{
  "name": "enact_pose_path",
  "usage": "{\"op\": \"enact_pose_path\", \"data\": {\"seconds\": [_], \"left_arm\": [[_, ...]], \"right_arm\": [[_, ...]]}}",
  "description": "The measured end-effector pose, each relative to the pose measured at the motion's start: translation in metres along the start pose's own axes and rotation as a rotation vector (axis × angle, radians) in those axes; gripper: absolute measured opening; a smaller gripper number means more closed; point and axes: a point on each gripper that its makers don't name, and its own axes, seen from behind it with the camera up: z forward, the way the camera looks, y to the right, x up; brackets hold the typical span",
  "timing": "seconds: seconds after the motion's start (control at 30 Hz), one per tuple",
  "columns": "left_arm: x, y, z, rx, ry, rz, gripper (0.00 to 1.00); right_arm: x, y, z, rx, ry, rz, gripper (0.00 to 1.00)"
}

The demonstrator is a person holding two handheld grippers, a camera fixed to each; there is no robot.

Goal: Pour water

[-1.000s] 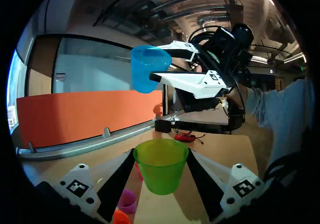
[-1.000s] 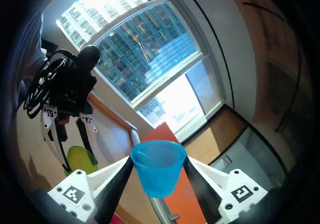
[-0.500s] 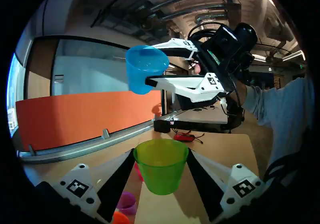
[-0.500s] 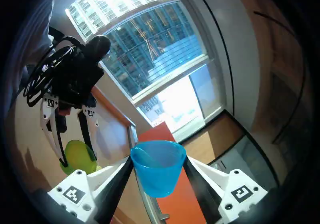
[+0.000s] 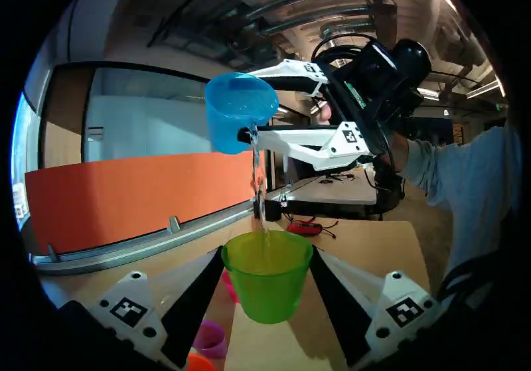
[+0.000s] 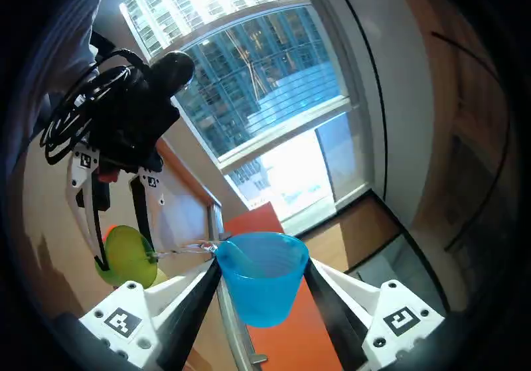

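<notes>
Held the green cup [image 5: 267,285] upright above the desk [image 5: 372,235], pinched between the left gripper [image 5: 265,253] fingers, as a steady catcher. Raised the blue cup [image 5: 235,112] higher, squeezed between the right gripper [image 5: 251,104] fingers, lip over the green mouth, to drop water [image 5: 257,185] inside. Against half a second before: tipped further, thin stream now falling
</notes>
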Motion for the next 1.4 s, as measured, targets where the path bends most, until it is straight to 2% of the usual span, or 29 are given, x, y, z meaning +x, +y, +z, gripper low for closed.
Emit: {"op": "enact_pose_path", "data": {"seconds": [1.4], "left_arm": [[0.003,0.004,-0.001,-0.004,0.012,0.022,0.9]], "right_arm": [[0.007,0.022,-0.003,-0.038,0.0,-0.158,0.91]]}}
